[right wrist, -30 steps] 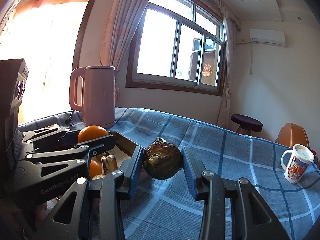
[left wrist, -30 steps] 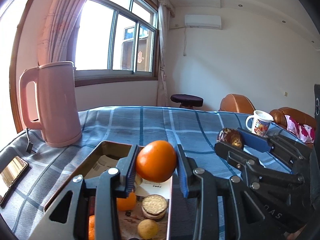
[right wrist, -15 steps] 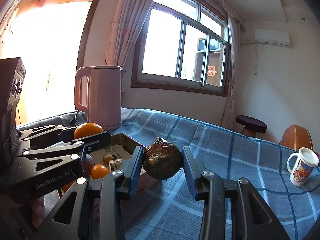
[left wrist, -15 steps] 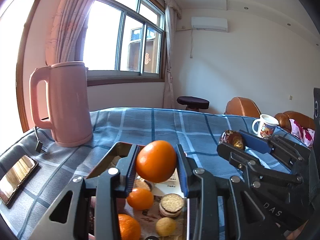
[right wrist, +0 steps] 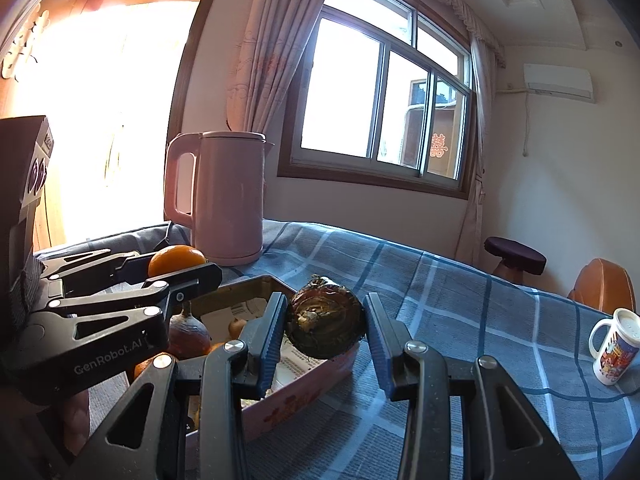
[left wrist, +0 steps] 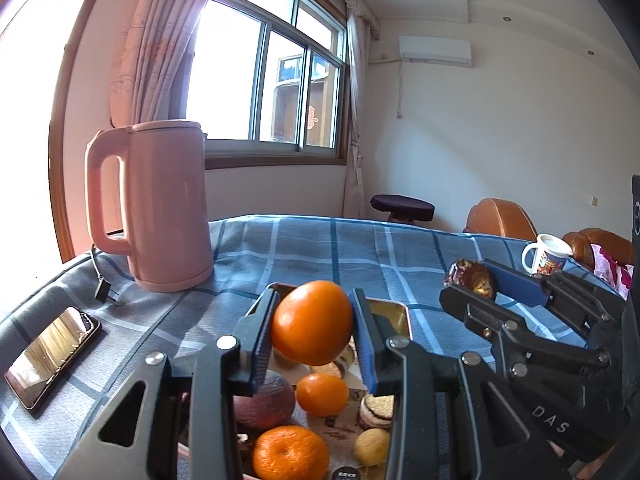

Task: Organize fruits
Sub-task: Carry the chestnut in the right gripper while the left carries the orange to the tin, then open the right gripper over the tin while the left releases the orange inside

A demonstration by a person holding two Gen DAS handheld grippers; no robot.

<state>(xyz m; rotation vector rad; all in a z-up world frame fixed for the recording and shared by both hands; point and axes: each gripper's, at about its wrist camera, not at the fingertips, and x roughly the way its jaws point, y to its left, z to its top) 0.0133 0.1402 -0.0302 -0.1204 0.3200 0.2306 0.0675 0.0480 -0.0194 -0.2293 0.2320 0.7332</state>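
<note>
Two hand-held grippers I run above the tin [left wrist: 403,314], left hand-held gripper [left wrist: 313,326] clamped on an orange [left wrist: 312,322], right hand-held gripper [right wrist: 326,330] clamped on a dark brown fruit [right wrist: 326,327], both held over the tabletop [right wrist: 480,312].

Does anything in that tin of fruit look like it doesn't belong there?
Yes. Sandwich biscuits lie in the tin among the oranges. The dark round fruit held in the right tongs looks brown and shrivelled beside the bright orange in the left tongs.
</note>
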